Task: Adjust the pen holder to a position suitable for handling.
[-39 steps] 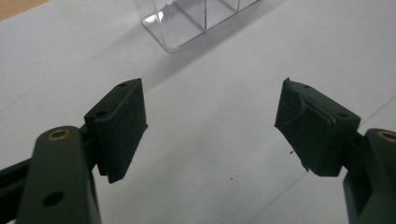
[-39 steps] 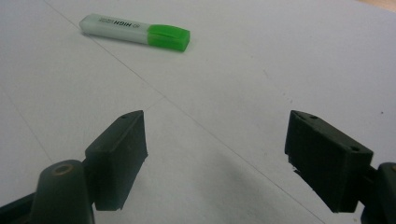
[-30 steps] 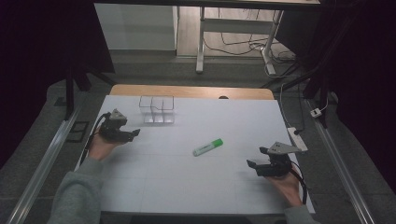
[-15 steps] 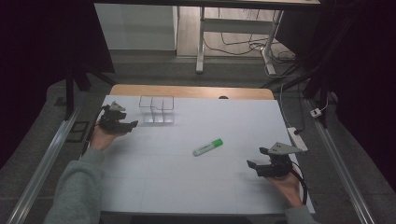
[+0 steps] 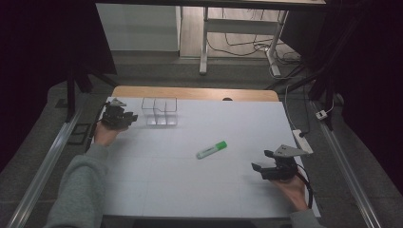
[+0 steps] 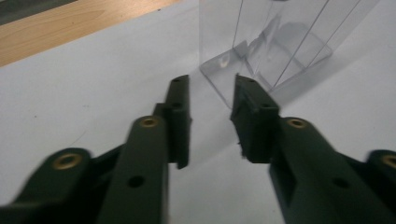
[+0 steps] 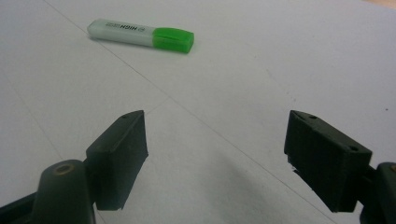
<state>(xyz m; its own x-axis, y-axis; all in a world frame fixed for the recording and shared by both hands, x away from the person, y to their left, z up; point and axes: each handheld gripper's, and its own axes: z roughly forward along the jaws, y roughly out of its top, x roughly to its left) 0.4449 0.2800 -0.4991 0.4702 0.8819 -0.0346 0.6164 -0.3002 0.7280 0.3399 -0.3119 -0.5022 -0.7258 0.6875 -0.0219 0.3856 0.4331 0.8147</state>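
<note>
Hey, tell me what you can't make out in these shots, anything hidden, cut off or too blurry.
- Clear plastic organizer: left gripper view, top cut off by the frame edge; whether anything lies inside is unclear.
- Highlighter: right gripper view, small print beside "HIGH" too tiny to read.
- Left hand-held gripper: high view, too small to judge its jaw gap.
- Dark spot at the table's far edge: high view, too small to identify.

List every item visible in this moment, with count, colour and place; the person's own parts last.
green-capped white highlighter pen: 1, white barrel, green cap, lying mid-table.
clear plastic compartment box: 1, transparent, far left of the table.
white table surface: 1, white, with a wooden strip at its far edge.
left gripper: 1, black, jaws apart, at the box's corner.
right gripper: 1, black, jaws wide apart, near right.
grey sleeve: 1, grey, bottom left.
</note>
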